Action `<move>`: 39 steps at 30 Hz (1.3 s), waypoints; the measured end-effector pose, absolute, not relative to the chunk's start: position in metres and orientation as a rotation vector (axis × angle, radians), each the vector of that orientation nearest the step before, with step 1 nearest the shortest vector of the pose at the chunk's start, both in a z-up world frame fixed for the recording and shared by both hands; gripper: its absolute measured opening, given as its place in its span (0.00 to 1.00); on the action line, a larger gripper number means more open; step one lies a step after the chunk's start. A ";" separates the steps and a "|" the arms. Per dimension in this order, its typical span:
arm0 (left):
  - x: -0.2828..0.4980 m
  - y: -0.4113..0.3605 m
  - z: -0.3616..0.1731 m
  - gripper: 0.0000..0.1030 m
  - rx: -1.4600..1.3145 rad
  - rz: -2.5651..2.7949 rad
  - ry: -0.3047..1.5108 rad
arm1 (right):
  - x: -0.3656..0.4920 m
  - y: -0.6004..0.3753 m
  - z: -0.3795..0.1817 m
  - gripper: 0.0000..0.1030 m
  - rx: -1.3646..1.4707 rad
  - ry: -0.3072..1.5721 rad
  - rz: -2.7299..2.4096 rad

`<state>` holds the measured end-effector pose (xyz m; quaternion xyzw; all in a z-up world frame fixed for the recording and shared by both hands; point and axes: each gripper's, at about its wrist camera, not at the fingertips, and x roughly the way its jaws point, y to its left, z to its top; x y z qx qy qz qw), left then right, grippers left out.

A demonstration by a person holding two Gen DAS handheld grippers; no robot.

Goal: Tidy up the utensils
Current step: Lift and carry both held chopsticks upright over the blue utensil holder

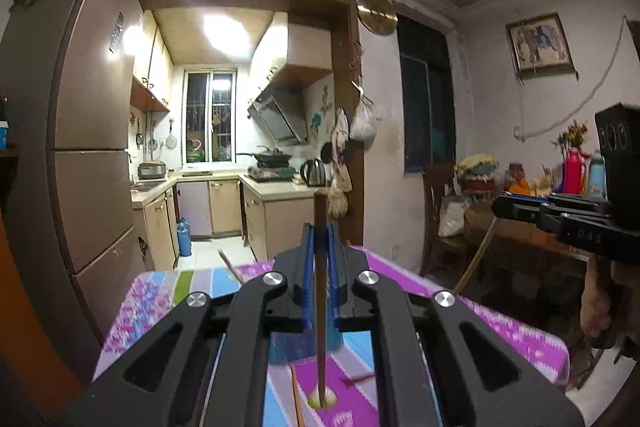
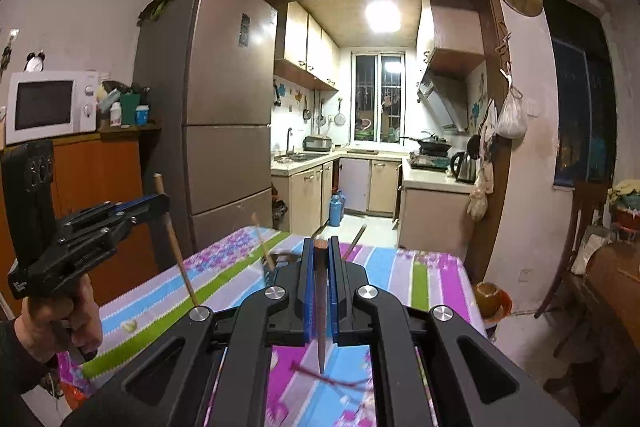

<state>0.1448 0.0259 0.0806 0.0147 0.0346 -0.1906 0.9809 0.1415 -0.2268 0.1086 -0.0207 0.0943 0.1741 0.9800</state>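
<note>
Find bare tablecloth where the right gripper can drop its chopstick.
Free: far-right stripes of the tablecloth, between right gripper and table edge; also the green stripe near the small pale scrap. Crowded: loose chopsticks under its held chopstick.

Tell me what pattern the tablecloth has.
The tablecloth has stripes of purple, blue, green and pale lilac, with floral prints on them; it shows best in the right wrist view.
</note>
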 end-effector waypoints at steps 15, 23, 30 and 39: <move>0.227 0.028 0.175 0.05 -0.026 -0.292 -0.059 | 0.254 -0.240 0.216 0.07 -0.013 0.149 0.352; 0.278 0.021 0.154 0.05 -0.017 -0.271 0.013 | 0.317 -0.229 0.202 0.07 0.027 0.233 0.396; 0.308 0.016 0.117 0.05 -0.002 -0.271 0.101 | 0.345 -0.212 0.170 0.07 0.037 0.298 0.425; 0.325 0.017 0.097 0.05 0.013 -0.270 0.154 | 0.366 -0.203 0.142 0.07 0.048 0.351 0.430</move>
